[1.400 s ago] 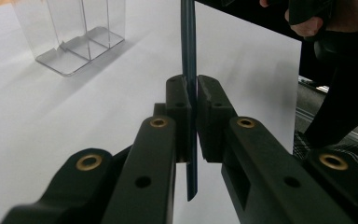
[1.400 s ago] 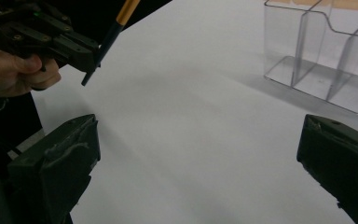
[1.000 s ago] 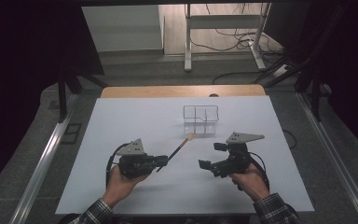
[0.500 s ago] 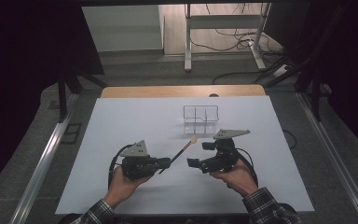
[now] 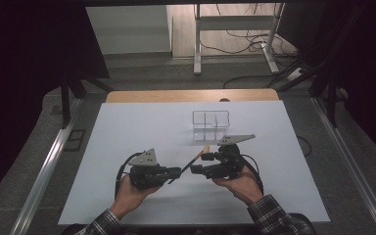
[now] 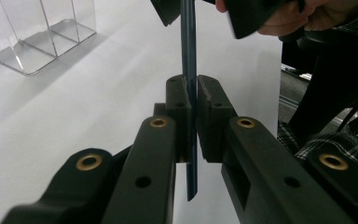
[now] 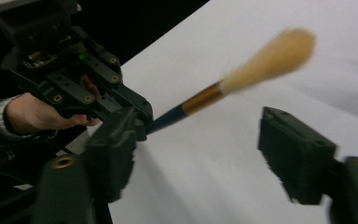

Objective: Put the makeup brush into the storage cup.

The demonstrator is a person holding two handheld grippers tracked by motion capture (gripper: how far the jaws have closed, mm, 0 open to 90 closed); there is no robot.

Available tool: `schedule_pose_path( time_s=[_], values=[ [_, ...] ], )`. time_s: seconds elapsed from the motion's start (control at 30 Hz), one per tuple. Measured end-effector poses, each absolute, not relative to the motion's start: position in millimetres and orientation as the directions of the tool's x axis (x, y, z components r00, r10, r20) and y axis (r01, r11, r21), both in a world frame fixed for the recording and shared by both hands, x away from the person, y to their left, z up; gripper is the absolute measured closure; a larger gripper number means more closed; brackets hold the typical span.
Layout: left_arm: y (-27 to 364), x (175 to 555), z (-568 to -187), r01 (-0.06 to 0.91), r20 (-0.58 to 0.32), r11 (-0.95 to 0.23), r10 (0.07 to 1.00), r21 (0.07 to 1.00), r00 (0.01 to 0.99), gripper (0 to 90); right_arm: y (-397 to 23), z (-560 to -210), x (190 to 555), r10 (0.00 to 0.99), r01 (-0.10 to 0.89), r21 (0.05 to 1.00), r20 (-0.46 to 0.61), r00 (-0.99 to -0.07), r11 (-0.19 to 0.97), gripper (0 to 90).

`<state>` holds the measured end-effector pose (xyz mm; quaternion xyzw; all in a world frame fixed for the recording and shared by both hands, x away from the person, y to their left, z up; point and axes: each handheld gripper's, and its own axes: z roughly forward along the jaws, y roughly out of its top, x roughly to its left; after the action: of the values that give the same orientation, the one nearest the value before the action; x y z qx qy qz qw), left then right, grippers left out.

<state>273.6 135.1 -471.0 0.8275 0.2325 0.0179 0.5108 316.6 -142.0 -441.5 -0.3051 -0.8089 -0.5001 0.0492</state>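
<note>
The left gripper (image 6: 191, 100) squeezes the thin dark-handled paintbrush with a tan, fluffy tip (image 7: 265, 58) (blurry, maybe moving) near the clear plastic box (image 5: 210, 125). The right gripper (image 7: 209, 154) is spread wide beside it.

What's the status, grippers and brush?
Left gripper shut on brush handle. Right gripper open, jaws either side of brush, not touching. Clear organizer beyond on table, apart from brush. Nothing in the way.

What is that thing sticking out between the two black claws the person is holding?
A paintbrush. The left gripper is clamped on its dark handle, and its tan bristles reach between the right gripper's open jaws, as the right gripper view shows.
</note>
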Motion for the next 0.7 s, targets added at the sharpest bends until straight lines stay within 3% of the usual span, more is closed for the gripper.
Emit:
schedule_pose_path(
  time_s=[0.03, 0.07, 0.1, 0.27, 0.47, 0.6, 0.63, 0.67, 0.7],
  values=[
    [135.0, 273.6, -470.9, 0.364, -0.206, -0.374, 0.4, 0.853, 0.893, 85.1, -142.0, -441.1, 317.4, 0.434, 0.547, 0.78, 0.398, -0.809, 0.304, 37.2],
    [134.4, 273.3, -471.0, 0.362, -0.204, -0.376, 0.399, 0.853, 0.894, 85.1, -142.0, -441.1, 317.4, 0.434, 0.547, 0.78, 0.398, -0.809, 0.304, 37.2],
    [133.9, 273.1, -471.1, 0.36, -0.203, -0.379, 0.396, 0.852, 0.896, 85.1, -142.6, -440.6, 318.0, 0.423, 0.552, 0.78, 0.411, -0.808, 0.296, 43.1],
    [130.9, 272.4, -472.2, 0.356, -0.198, -0.397, 0.386, 0.846, 0.901, 85.1, -143.4, -440.4, 318.8, 0.412, 0.557, 0.781, 0.426, -0.806, 0.282, 52.9],
    [125.4, 271.1, -474.3, 0.344, -0.176, -0.435, 0.381, 0.832, 0.908, 84.8, -145.7, -444.1, 321.3, 0.348, 0.599, 0.759, 0.505, -0.789, 0.257, 80.4],
    [119.8, 272.0, -477.3, 0.344, -0.172, -0.47, 0.371, 0.813, 0.912, 83.0, -144.2, -444.6, 320.9, 0.327, 0.606, 0.748, 0.52, -0.789, 0.271, 83.9],
    [119.7, 272.4, -477.6, 0.351, -0.169, -0.469, 0.386, 0.81, 0.907, 79.1, -143.6, -444.1, 319.9, 0.344, 0.597, 0.751, 0.502, -0.794, 0.282, 84.0],
    [119.7, 272.4, -477.6, 0.351, -0.169, -0.469, 0.386, 0.81, 0.907, 68.6, -143.6, -444.1, 319.9, 0.344, 0.597, 0.751, 0.502, -0.794, 0.282, 84.0],
    [119.8, 272.6, -477.0, 0.355, -0.163, -0.472, 0.4, 0.807, 0.902, 68.6, -142.6, -443.3, 318.8, 0.364, 0.582, 0.756, 0.473, -0.802, 0.299, 84.0]
  ],
)
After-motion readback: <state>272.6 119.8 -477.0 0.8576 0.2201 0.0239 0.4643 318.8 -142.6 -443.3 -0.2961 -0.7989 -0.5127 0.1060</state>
